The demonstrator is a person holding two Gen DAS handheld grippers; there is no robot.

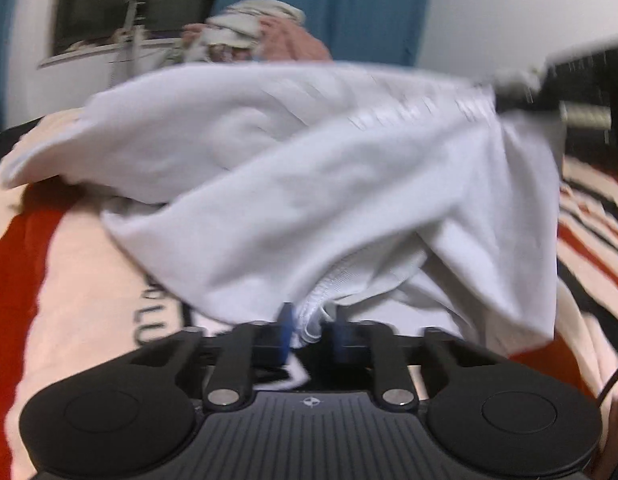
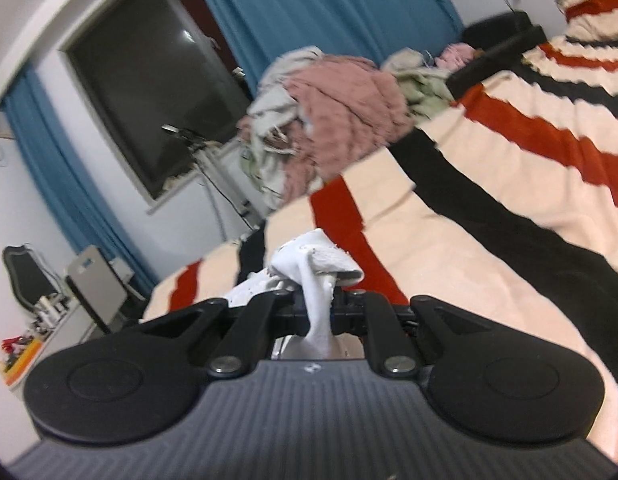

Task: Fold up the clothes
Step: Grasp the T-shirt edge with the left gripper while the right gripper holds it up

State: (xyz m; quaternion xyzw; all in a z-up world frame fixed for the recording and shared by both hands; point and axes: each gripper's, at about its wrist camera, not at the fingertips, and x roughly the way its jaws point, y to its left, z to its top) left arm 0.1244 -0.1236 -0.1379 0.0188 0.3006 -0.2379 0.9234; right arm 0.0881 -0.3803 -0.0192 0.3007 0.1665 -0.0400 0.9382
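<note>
A white garment (image 1: pixel 309 184) hangs stretched in the air above the striped bed. My left gripper (image 1: pixel 311 326) is shut on its ribbed hem, which bunches between the blue pads. My right gripper (image 2: pixel 323 304) is shut on another bunched edge of the white garment (image 2: pixel 313 276). In the left wrist view the right gripper (image 1: pixel 549 92) shows at the upper right, holding the far corner of the cloth. The frames are blurred by motion.
The bed has a cream blanket (image 2: pixel 489 208) with red and black stripes. A pile of pink and pale clothes (image 2: pixel 333 120) lies at the bed's far end. Beyond are blue curtains (image 2: pixel 317 4), a dark window (image 2: pixel 149 92) and a desk with clutter (image 2: pixel 41 320).
</note>
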